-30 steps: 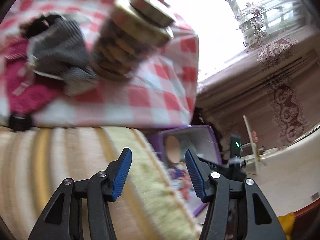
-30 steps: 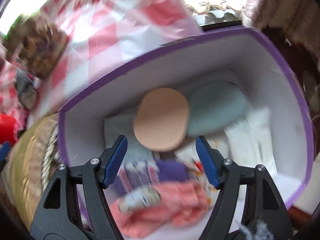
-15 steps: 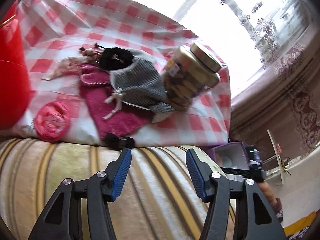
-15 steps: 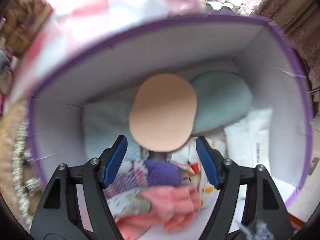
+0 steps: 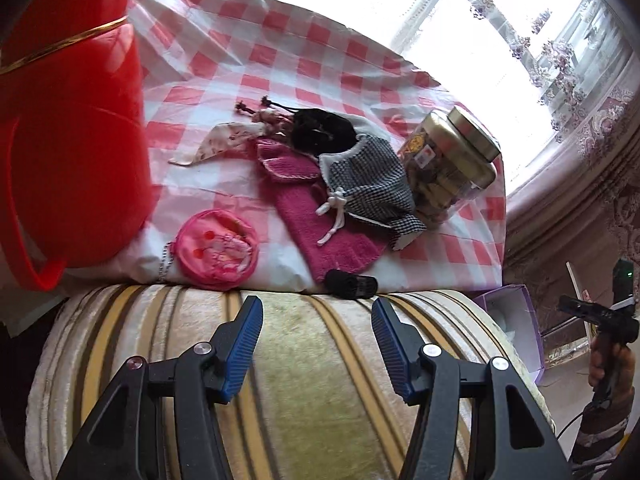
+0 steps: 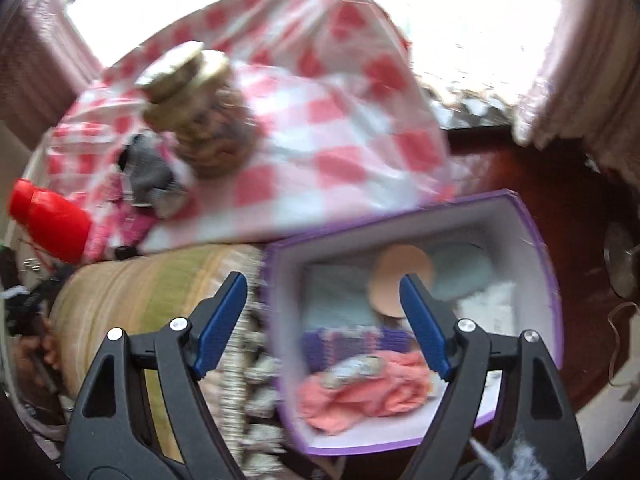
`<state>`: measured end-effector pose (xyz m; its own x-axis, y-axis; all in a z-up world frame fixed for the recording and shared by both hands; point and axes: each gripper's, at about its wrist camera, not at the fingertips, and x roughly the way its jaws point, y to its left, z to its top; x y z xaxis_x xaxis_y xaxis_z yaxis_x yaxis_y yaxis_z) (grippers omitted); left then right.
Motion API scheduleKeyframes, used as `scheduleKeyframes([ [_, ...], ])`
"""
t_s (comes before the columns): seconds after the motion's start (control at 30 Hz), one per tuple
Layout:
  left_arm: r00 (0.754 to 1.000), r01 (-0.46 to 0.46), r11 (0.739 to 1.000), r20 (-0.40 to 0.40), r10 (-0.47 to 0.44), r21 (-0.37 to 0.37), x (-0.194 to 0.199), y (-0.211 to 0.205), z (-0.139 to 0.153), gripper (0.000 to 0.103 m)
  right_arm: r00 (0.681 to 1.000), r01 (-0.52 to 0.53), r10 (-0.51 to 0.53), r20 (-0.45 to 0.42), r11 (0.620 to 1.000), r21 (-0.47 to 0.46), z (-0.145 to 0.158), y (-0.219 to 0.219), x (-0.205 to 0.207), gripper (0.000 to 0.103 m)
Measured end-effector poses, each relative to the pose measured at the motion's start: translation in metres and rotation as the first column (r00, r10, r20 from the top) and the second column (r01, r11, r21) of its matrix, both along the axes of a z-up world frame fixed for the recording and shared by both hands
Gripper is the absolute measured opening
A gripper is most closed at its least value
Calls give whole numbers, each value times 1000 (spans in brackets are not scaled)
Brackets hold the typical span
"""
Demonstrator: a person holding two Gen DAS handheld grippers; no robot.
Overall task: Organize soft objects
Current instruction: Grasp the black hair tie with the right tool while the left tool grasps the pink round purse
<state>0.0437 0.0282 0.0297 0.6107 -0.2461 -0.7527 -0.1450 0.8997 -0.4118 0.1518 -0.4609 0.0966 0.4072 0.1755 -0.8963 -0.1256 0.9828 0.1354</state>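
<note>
Now, where I am: I hold two grippers over a striped cushion edge, beside a table with a pink checked cloth (image 5: 280, 40).
Left gripper (image 5: 316, 336): low in the left wrist view, jaws half apart and empty; a second ago it faced a jar up close, and it has since swung to face the whole pile.
Right gripper (image 6: 322, 320): low centre of the right wrist view, jaws wide with nothing between them; they have just been opening further.
What changed on the right: the purple box (image 6: 536, 240), which filled the frame a moment ago, now sits smaller at lower right, so I judge I have pulled up and away from it.
Box contents: a coral cloth (image 6: 360, 396), a tan oval pad (image 6: 396, 276) and pale blue soft pieces lie inside.
Soft things left to sort: mid-frame in the left wrist view, a magenta knit piece (image 5: 320, 236), a houndstooth pouch (image 5: 372, 184) overlapping it, a black pouch (image 5: 320, 130), and a round pink purse (image 5: 218, 254) at the cloth's near edge.
Not soft: a jar (image 5: 448, 168) just right of the houndstooth pouch.
Meaning: one drop-off looks finished; I judge the left gripper picks next.
</note>
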Motion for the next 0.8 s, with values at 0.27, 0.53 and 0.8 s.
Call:
scheduleKeyframes([
  [0.27, 996, 12, 984, -94, 5, 179, 23, 14, -10, 67, 986, -164, 163, 27, 985, 60, 19, 80, 4, 81],
  [0.53, 977, 100, 945, -209, -34, 312, 68, 10, -31, 80, 904, -427, 428, -22, 904, 27, -2, 207, 13, 81],
  [0.8, 961, 131, 957, -269, -58, 260, 87, 18, -59, 69, 806, -577, 572, -153, 816, 8, -66, 298, 17, 81],
])
